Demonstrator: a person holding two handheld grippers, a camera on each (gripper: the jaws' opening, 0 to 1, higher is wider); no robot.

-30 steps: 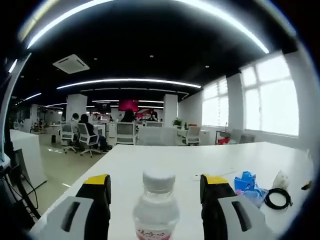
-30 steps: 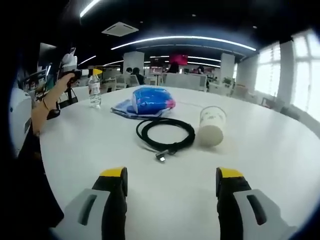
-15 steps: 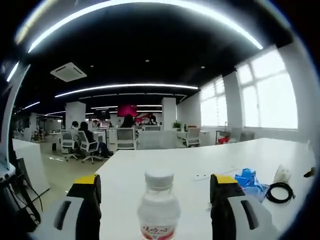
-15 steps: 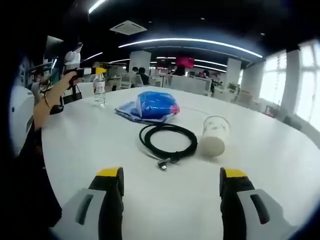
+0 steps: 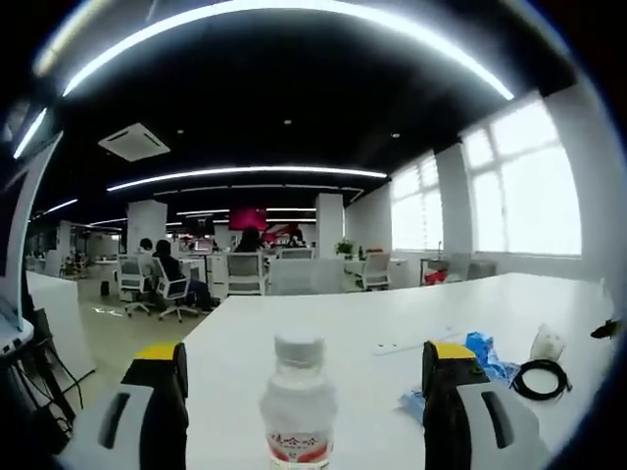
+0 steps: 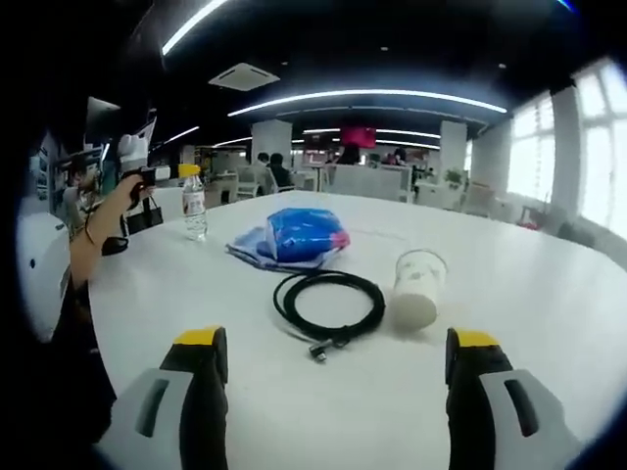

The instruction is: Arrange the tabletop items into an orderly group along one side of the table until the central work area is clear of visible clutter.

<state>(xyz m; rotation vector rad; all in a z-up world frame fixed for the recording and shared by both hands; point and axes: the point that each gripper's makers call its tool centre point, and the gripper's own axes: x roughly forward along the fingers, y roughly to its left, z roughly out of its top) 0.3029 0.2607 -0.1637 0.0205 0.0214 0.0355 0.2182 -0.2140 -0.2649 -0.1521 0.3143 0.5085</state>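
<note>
Water bottle [image 5: 297, 411] upright near tabletop [image 6: 549, 284] edge, between wide-spread jaws of left gripper [image 5: 304, 392], ungrasped. Right gripper [image 6: 333, 377] wide, empty. Blue bag [image 6: 302, 233], cable coil [image 6: 328, 304], paper cup [image 6: 416, 287] remain mid-table, apparently unsorted.

A: Right gripper [image 6: 333, 357] at 6 o'clock, jaws wide apart, nothing between them, over the white table [image 6: 549, 294].
B: Centre?
A: Coiled black cable [image 6: 328, 302], plug end toward the jaws. Paper cup [image 6: 416, 288] just beside it at 3 o'clock, lying on its side, whether they touch can't be told.
B: Behind that?
A: Blue bag [image 6: 304, 233] on a blue cloth [image 6: 257, 251], 12 o'clock of the cable.
B: The 9 to 10 o'clock side?
A: Upright water bottle [image 6: 194, 205] near the table edge. Person's hand [image 6: 125, 192] holds the left gripper [image 6: 174, 172] at bottle-cap height, apart from the bottle.
</note>
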